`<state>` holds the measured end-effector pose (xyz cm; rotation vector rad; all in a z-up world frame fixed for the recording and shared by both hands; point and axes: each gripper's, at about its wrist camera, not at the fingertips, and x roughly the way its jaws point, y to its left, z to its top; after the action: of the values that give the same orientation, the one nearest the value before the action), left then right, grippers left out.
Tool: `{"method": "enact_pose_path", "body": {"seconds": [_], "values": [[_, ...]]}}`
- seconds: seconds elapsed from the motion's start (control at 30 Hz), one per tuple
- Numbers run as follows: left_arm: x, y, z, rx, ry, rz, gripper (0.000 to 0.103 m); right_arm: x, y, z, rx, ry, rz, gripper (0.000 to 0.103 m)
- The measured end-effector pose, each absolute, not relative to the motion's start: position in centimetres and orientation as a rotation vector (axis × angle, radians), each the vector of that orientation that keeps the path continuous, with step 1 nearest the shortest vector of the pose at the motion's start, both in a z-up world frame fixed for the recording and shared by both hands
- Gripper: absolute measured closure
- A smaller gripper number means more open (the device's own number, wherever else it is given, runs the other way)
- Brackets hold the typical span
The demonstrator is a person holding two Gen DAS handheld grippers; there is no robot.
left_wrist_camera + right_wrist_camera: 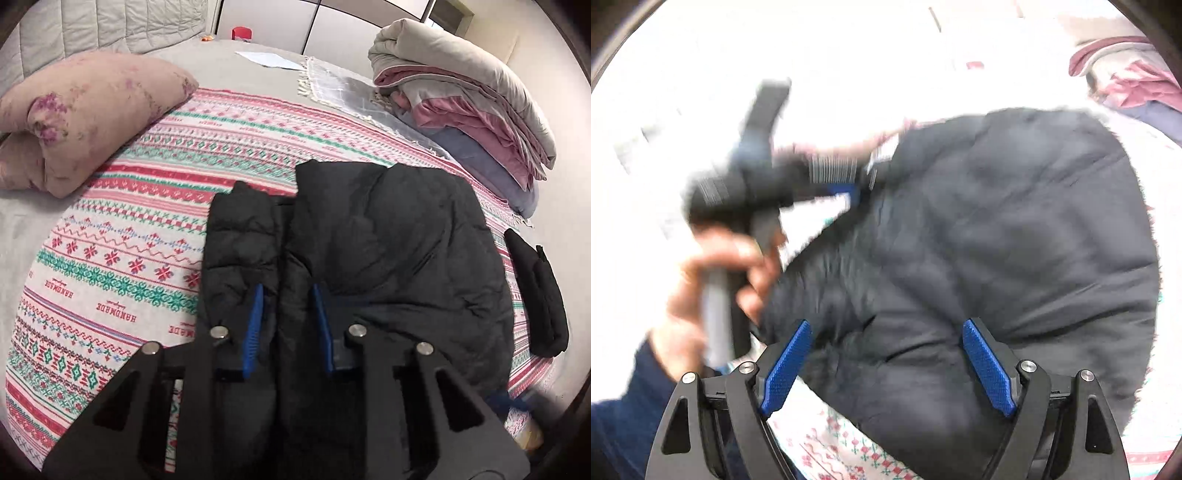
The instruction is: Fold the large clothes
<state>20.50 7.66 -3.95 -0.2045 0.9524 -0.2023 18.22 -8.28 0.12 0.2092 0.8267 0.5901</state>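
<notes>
The black padded jacket (388,236) is right under me, lying spread on the patterned blanket (122,258) that covers the bed, one sleeve (242,236) folded in alongside the body of the coat. My left gripper (287,291) is down on it, its blue pads (255,325) drawn in narrow with a ridge of the dark fabric bunched up between them, somewhere around where sleeve meets body, so I read that as a pinch on the cloth. From the right wrist view the same left gripper (849,192) shows as a blurred dark shape at the jacket's (1015,240) far edge, with the left hand (713,280) wrapped round its handle and a dark blue cuff (624,413) below it. My right gripper (886,332) hangs over the near part of the coat with its fingers spread wide, blue pads (988,365) facing each other and touching nothing, only dark fabric showing behind the gap. Outward from the jacket: a small black piece of padded fabric (535,295) lies apart on the blanket to the right, a floral pink pillow (85,118) sits at the far left, and a folded stack of grey and pink quilts (465,96) rests at the far right beside a pale fringed cloth (340,85). A sheet of paper (267,58) lies further back on the grey bedding.
</notes>
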Motion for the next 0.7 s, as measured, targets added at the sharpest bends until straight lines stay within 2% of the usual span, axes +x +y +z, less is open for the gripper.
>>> {"method": "enact_pose_path", "body": {"seconds": [0.1,0.3,0.47,0.57,0.7], "values": [[20.4,8.1,-4.9,-0.195,0.958,-0.190,0.073,20.3,-13.0,1.6,0.322,0.738,0.439,0.017],[20.2,7.1,-5.9,-0.094,0.939,-0.150,0.074,26.5,-15.9,0.6,0.473,0.815,0.332,0.018],[20.8,6.7,-6.8,-0.050,0.933,-0.145,0.074,28.9,-12.5,-0.2,0.314,0.848,0.288,0.019],[21.1,6.7,-7.0,-0.045,0.925,-0.139,0.074,30.9,-9.7,-3.2,0.172,0.929,0.228,0.019],[21.6,6.7,-7.4,-0.052,0.930,-0.140,0.074,31.8,-8.9,-5.6,0.150,0.966,0.191,0.018]]}}
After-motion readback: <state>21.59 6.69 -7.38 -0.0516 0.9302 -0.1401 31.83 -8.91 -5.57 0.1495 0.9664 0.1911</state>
